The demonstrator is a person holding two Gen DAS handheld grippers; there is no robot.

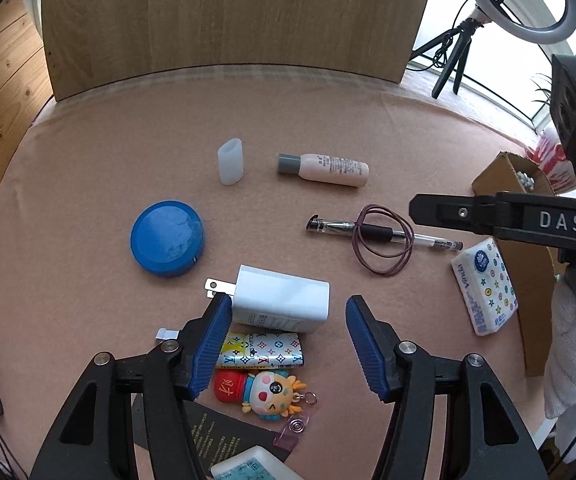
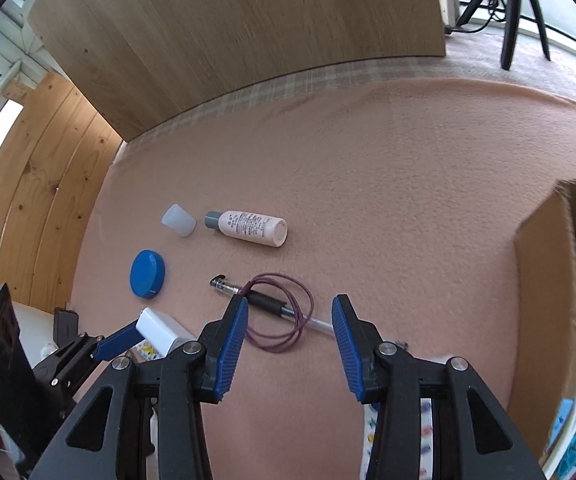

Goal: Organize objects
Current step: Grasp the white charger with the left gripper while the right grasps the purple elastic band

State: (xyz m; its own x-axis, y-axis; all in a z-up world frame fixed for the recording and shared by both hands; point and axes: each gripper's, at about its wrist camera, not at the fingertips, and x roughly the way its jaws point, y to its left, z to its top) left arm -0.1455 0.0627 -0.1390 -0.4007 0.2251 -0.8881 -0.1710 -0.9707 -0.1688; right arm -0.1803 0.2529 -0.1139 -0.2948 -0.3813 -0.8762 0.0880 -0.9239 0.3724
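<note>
Both hand-held grippers gape empty; only the left wrist view shows the cartoon keychain (image 1: 270, 394) and lighter (image 1: 262, 352).

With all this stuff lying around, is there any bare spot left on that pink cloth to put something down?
Yes. The widest bare stretch lies beyond the pink bottle and white cap, up to the wooden board, reaching right toward the cardboard box. Another runs left of the blue round tin. It is crowded near the left gripper: charger, lighter, keychain doll.
</note>
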